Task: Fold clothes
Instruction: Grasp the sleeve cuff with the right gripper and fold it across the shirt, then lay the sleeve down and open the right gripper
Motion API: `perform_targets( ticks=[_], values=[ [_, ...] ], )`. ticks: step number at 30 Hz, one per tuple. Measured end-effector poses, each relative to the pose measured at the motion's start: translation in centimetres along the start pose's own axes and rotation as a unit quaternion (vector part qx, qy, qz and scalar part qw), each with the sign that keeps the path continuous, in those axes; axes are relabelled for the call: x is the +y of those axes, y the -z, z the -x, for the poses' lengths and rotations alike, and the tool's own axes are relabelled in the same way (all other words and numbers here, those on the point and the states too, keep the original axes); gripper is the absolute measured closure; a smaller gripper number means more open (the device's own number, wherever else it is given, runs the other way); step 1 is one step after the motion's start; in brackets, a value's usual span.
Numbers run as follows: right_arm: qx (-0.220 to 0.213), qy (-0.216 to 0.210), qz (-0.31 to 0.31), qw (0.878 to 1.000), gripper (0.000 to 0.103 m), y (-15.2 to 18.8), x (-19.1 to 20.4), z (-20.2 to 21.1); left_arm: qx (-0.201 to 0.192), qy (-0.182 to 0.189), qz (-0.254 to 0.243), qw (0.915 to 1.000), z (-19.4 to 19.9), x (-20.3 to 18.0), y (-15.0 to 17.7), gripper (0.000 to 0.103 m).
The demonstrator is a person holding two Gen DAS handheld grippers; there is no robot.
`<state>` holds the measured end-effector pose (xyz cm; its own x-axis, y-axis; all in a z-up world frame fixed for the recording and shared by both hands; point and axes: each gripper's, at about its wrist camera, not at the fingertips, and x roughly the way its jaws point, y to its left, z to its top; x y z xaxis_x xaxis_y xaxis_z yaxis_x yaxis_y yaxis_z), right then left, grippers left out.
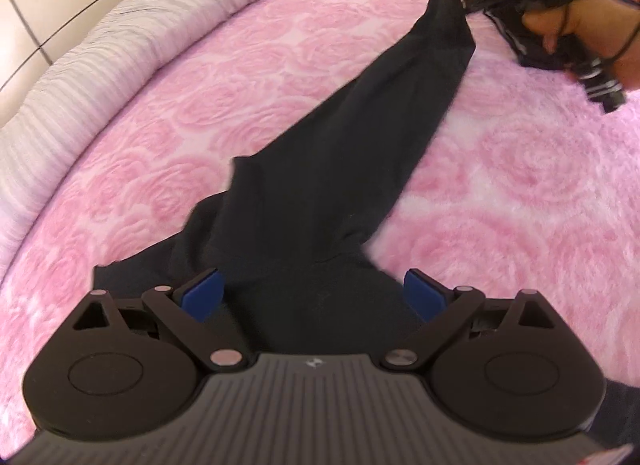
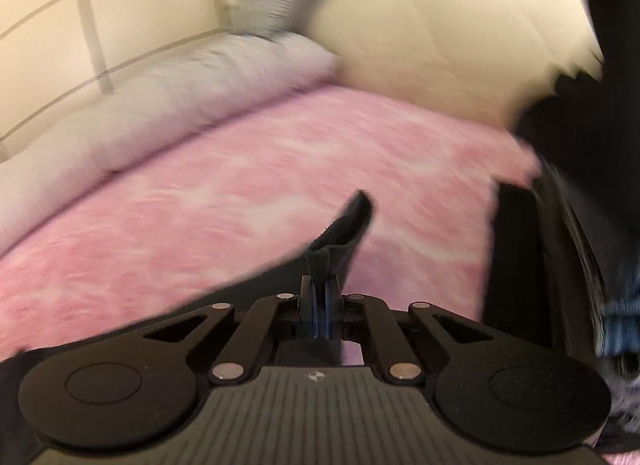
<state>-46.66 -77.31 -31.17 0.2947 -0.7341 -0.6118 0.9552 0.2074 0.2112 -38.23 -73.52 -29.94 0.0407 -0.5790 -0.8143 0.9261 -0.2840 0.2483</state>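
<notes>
Bed with pink rose-pattern blanket fills both views; a pale ribbed duvet roll runs along its far left edge, with a cream quilted headboard at the back. Black garment lies stretched diagonally across the blanket, from under the left claw up to the right claw at top right. A dark pile of other clothes sits at the right side of the right wrist view, blurred, can't tell what's in it. Left claw: wide open, blue pads either side of the garment's near end, fabric between them but not pinched. Right claw: closed, pads clamped on a bunched corner of the garment, which sticks up past the tips. Right wrist view is motion-blurred.
</notes>
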Motion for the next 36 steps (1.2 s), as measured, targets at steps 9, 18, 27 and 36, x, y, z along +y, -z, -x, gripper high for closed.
perform_targets(
  ticks=[9,18,27,36],
  values=[
    [-0.05,-0.237,0.206,0.948,0.098,-2.1,19.1,5.9,0.015,-0.07,0.071,0.9949,4.8,4.1,6.3,0.008],
    [-0.021,-0.416,0.348,0.84,0.098,5.9,33.3,13.9,0.04,-0.103,0.184,0.9768,11.5,10.6,17.8,0.008],
    [0.081,-0.392,0.419,0.815,0.093,13.9,38.1,12.0,0.023,-0.063,0.288,0.9553,14.5,18.6,27.4,0.009],
    [0.118,-0.347,0.416,0.832,0.056,13.9,34.4,13.5,-0.028,0.031,0.398,0.9165,13.2,23.4,29.4,0.014]
  ],
)
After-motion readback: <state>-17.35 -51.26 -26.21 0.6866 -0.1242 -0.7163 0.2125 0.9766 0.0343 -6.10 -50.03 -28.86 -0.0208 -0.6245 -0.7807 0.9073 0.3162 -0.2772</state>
